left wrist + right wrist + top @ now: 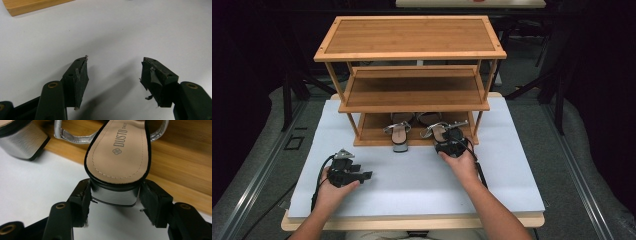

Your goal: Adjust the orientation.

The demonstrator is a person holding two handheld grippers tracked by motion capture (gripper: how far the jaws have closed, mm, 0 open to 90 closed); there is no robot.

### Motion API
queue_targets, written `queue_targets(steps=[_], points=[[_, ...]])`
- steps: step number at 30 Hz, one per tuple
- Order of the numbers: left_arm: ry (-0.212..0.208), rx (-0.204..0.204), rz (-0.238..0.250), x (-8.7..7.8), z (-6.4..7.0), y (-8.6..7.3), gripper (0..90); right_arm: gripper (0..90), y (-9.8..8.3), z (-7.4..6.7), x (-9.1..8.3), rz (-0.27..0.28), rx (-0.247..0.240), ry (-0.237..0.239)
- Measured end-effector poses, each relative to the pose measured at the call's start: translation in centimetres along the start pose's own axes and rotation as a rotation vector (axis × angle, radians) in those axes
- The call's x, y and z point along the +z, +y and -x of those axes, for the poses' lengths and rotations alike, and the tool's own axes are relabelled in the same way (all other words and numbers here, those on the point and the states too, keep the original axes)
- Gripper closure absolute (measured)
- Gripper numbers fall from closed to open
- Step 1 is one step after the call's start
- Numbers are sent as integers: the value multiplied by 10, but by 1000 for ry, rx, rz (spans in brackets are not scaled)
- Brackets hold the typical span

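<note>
Two silver block-heel sandals rest on the bottom shelf (371, 134) of a bamboo shoe rack (412, 54), heels toward me. My right gripper (451, 139) is at the right sandal (437, 131). In the right gripper view its pads press both sides of that sandal's silver heel (113, 196), below the beige insole (120, 152), so my right gripper (114, 192) is shut on it. The left sandal (400, 136) sits beside it, and its heel (22, 142) overhangs the shelf edge. My left gripper (362, 171) rests on the white mat at the front left, open and holding nothing (113, 72).
The rack has three shelves and stands at the back of the white mat (412, 180) covering the table. A corner of the rack's wood (30, 6) appears beyond my left gripper. Dark floor and metal stands surround the table.
</note>
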State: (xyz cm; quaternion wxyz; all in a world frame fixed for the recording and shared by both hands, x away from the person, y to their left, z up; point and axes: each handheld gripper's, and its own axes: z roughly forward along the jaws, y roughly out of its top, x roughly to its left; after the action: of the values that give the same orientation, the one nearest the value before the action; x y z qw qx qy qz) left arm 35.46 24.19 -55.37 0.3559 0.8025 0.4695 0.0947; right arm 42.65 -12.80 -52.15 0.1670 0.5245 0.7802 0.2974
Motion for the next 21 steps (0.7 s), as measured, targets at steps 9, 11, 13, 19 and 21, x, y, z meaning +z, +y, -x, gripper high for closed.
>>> queue_targets(steps=[9, 11, 13, 19, 21], points=[[1, 0, 1, 0, 0, 0, 378, 428, 8, 2, 11, -4, 3, -4], [0, 0, 1, 1, 0, 0, 378, 427, 7, 3, 12, -2, 9, 11], [2, -1, 1, 1, 0, 1, 378, 427, 6, 2, 12, 2, 10, 11], [9, 12, -2, 6, 3, 5, 380, 382, -2, 10, 8, 17, 37, 86], [19, 32, -9, 8, 5, 10, 411, 414, -9, 11, 2, 25, 3, 65]])
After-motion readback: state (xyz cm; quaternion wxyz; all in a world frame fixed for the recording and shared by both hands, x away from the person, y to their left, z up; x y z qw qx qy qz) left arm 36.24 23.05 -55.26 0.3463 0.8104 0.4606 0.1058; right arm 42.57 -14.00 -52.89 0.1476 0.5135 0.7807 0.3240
